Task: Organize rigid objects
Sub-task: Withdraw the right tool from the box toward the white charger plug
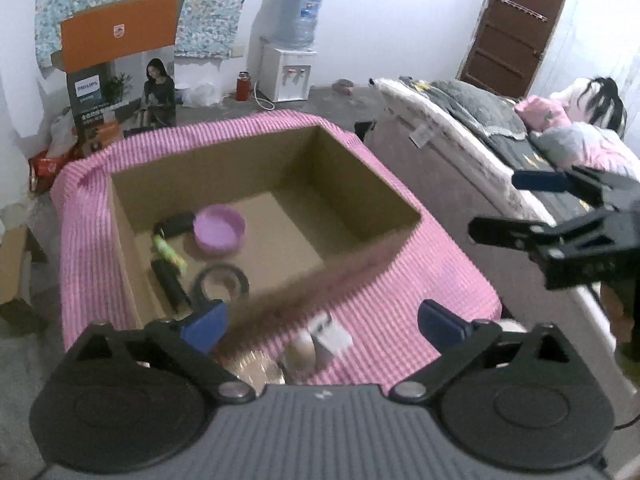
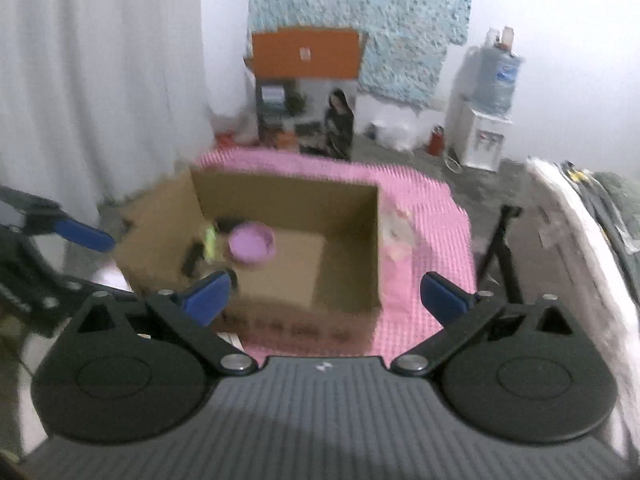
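An open cardboard box stands on a table with a pink striped cloth. Inside lie a purple bowl, a green tube, a black cylinder, a black tape ring and a dark object. A white object and a pale round one sit on the cloth in front of the box. My left gripper is open and empty above them. My right gripper is open and empty over the box; it also shows in the left view. The bowl shows blurred.
A bed with grey and pink bedding stands right of the table. A Philips carton, a water dispenser and a red flask stand by the far wall. A black tripod stands beside the table. A brown door is at back right.
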`<state>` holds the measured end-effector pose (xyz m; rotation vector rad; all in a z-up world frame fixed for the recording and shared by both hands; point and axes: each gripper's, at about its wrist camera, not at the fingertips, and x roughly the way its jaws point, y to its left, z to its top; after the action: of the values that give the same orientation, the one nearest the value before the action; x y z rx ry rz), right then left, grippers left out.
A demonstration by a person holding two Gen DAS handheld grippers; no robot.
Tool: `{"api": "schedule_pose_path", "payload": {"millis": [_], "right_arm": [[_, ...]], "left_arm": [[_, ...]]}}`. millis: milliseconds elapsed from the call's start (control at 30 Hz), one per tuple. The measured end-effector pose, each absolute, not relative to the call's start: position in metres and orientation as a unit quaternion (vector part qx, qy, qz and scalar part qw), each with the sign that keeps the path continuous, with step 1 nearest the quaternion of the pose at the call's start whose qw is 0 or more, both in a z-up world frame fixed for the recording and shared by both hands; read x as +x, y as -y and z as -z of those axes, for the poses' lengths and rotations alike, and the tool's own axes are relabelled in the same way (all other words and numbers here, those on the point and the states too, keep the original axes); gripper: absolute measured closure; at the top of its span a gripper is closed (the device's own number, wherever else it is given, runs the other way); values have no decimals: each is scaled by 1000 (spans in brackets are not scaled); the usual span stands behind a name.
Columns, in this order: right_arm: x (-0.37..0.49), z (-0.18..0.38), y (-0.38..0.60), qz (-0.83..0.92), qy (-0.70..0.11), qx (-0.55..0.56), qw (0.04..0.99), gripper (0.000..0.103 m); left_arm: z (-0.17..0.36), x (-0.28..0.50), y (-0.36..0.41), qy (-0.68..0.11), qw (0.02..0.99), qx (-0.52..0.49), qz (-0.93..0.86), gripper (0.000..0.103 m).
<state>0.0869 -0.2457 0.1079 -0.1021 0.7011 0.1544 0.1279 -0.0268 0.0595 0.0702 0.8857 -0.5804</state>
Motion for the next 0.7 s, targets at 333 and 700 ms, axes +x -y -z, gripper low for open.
{"api": "schedule_pose_path", "payload": {"millis": [333,700], "right_arm": [[54,-44,245,-118,-335,15,935,1],[88,25,236,-169,-370,139,903,2]], "left_arm": [[13,98,25,-421,858,-40,292,0],[67,66,84,-332,885,145,293,0]]}}
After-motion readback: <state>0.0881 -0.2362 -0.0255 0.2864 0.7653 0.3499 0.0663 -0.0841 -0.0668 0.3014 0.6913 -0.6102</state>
